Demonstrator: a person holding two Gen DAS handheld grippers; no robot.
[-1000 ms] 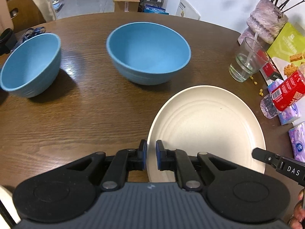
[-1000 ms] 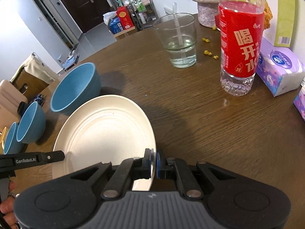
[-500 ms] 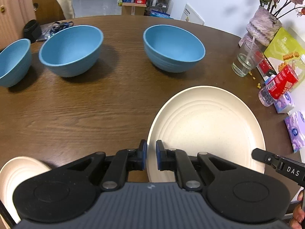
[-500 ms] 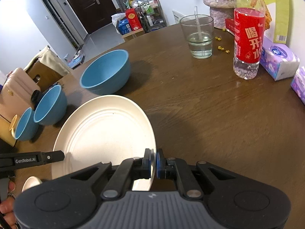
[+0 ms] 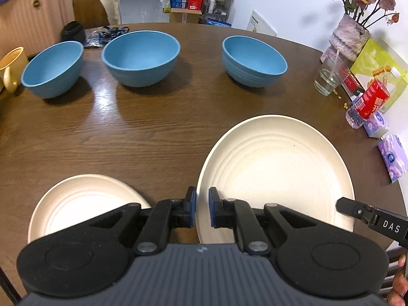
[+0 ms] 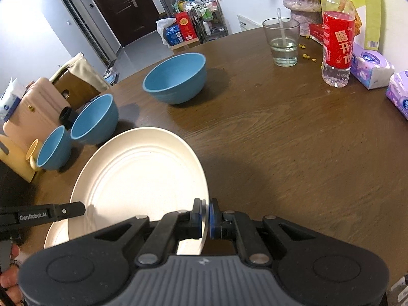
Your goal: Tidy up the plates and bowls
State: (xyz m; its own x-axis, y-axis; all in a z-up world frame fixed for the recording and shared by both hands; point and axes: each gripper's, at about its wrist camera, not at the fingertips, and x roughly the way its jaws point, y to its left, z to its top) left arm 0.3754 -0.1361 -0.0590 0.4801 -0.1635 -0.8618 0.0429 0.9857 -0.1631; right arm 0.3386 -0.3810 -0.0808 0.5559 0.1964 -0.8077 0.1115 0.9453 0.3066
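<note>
Dark brown wood-grain round table (image 5: 158, 137) spreads under everything you're working over, with three blue rounded bowls (image 5: 141, 57) standing apart along its far side. Nearer you is the large cream ridged plate (image 5: 278, 170), lifted off the wood and carried between both tools. Your left gripper (image 5: 202, 210) is pinched narrow on its left rim, and your right gripper (image 6: 206, 218) is clamped tight on the opposite rim, the edge showing between the blue pads. A second cream plate (image 5: 84, 201) lies flat on the table just left of the carried one, partly hidden behind the left tool; that looks like where you mean to stack.

Mind the two-point hold. Both grips sit on a thin slick rim, so if your hands drift apart or one twists, the plate may slip out of a pad and drop edge-first onto the wood or the lower plate. Come down tilted and the leading rim could strike the resting plate and skid it toward the table edge.

On your right, the clear drinking glass of water with a straw (image 6: 281, 42) and the red-labelled plastic water bottle (image 6: 336, 48) stand well apart from the plate; a wide swing that way could tip them.
</note>
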